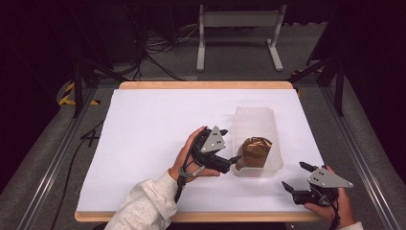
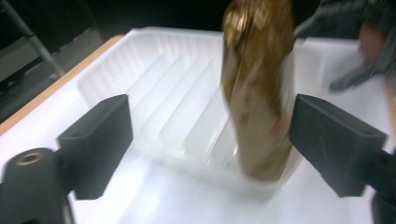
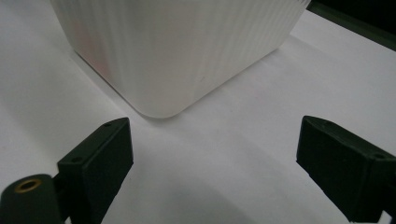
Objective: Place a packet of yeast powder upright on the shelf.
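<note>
A clear ribbed plastic tray point(image 1: 254, 116) lies on the white table top, right of centre. A gold-brown foil packet point(image 1: 253, 152) stands upright in its near end. My left gripper point(image 1: 231, 144) is open at the tray's left side, with its jaws pointing at the packet. In the left gripper view the open left gripper point(image 2: 210, 135) faces the tray point(image 2: 140, 79), and the blurred packet point(image 2: 257, 93) stands just beyond the right jaw. My right gripper point(image 1: 293, 175) is open and empty near the table's front right. In its own view the right gripper point(image 3: 215, 154) faces the tray's corner point(image 3: 177, 46).
The white sheet point(image 1: 153, 143) covers a wooden board with its edge point(image 1: 206, 85) showing at the far side. A grey stand point(image 1: 239, 28) and cables lie on the floor beyond. The other hand's gripper point(image 2: 359, 46) appears far off in the left gripper view.
</note>
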`<action>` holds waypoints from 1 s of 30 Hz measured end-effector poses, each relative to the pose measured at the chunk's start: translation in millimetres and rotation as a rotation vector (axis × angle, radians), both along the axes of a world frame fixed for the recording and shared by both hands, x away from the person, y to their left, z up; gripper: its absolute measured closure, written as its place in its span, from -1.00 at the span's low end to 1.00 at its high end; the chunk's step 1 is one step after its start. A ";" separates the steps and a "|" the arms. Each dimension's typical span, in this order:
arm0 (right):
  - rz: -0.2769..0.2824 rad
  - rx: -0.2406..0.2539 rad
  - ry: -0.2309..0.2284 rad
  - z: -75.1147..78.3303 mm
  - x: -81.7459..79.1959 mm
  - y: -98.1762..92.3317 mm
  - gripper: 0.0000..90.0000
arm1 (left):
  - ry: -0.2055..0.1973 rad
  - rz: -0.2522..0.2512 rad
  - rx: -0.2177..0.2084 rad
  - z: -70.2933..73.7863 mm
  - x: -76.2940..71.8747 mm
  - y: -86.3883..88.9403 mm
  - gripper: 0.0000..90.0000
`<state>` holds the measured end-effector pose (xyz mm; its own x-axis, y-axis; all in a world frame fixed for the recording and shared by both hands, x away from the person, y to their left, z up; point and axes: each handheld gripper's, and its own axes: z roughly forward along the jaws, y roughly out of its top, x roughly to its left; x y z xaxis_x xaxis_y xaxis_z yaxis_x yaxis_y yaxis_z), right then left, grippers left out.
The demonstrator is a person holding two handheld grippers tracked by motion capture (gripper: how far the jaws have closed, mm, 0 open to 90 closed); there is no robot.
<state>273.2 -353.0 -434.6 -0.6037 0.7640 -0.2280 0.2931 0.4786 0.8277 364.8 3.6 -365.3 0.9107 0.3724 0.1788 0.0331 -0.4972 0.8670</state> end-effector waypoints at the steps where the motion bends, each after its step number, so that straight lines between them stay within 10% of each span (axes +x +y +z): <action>1: -0.001 -0.001 -0.001 -0.3 0.2 -0.1 -0.75 | -0.005 0.004 0.014 -2.2 0.3 2.7 -0.72; 19: 0.008 -0.018 -0.006 -0.7 -0.2 0.9 -0.75 | -0.046 0.049 0.189 -34.9 7.1 34.8 -0.78; 30: 0.010 -0.015 -0.013 0.3 -0.7 0.5 -0.75 | -0.027 0.099 0.201 -46.4 2.6 65.1 -0.78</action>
<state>272.4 -352.5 -434.3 -0.6080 0.7546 -0.2470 0.2781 0.4938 0.8239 367.4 68.6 -411.7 0.8652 0.4147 0.2818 0.0691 -0.6552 0.7523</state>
